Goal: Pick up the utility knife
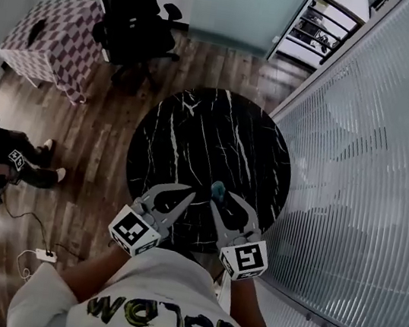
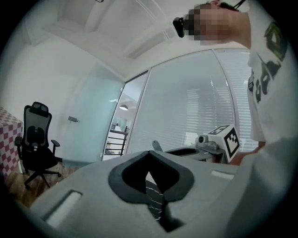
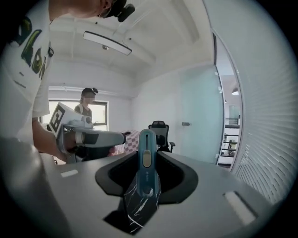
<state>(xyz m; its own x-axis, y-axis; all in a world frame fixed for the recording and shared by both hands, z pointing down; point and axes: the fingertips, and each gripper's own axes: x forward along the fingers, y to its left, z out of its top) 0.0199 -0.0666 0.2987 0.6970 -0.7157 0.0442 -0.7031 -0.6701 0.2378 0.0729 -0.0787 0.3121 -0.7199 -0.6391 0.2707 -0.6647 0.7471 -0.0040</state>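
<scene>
A teal utility knife (image 3: 146,167) with a pale slider stands upright between the jaws of my right gripper (image 3: 148,155), which is shut on it. In the head view the knife (image 1: 218,191) pokes out past the right gripper (image 1: 223,202), above the near edge of the round black marble table (image 1: 195,127). My left gripper (image 1: 183,192) hovers beside it to the left, jaws shut with tips touching and nothing between them. In the left gripper view its tips (image 2: 149,153) meet, and the right gripper (image 2: 205,146) shows beyond them.
A black office chair (image 1: 131,16) and a checkered table (image 1: 55,35) stand beyond the marble table. A glass wall with blinds (image 1: 376,148) runs along the right. A seated person's legs (image 1: 6,154) are at the left, with a power strip (image 1: 44,254) on the wood floor.
</scene>
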